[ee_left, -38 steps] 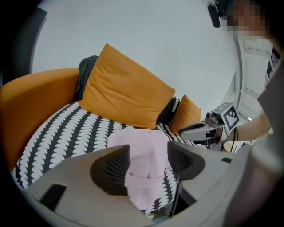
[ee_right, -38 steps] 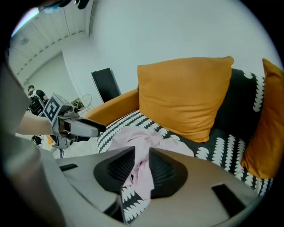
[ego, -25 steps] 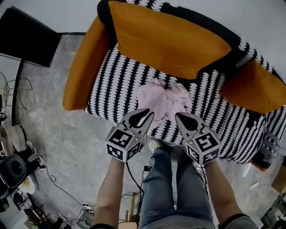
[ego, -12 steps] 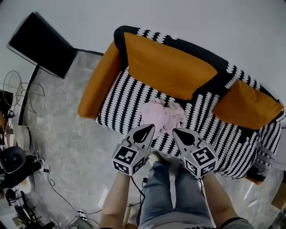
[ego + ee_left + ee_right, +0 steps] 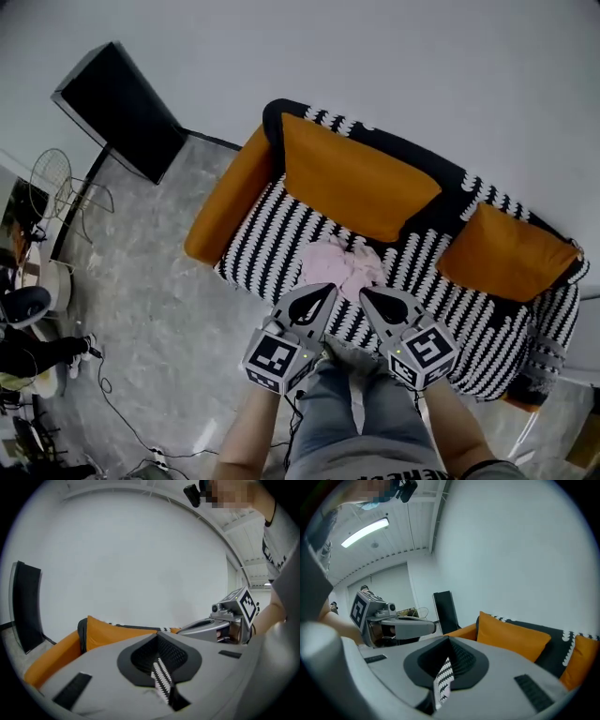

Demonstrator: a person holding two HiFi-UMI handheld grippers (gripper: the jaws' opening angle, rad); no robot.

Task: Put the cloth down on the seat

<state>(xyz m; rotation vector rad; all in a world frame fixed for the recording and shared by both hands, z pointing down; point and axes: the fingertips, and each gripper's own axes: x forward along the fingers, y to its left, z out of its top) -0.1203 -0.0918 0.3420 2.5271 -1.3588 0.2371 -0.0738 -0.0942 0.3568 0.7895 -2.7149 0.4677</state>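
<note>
pink cloth [image 5: 339,267] on seat [image 5: 267,248] nr front edge; left gripper [image 5: 319,293], right gripper [image 5: 367,294] closed, empty, apart from it

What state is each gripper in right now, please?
Left gripper: closed, holding nothing.
Right gripper: closed, holding nothing.

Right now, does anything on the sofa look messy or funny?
Only the pink cloth: it lies scrunched in a heap on the striped seat, near the front edge. The orange cushions look tidy.

hand-held gripper [image 5: 158,644], jaws together, before orange cushion [image 5: 110,633]
</note>
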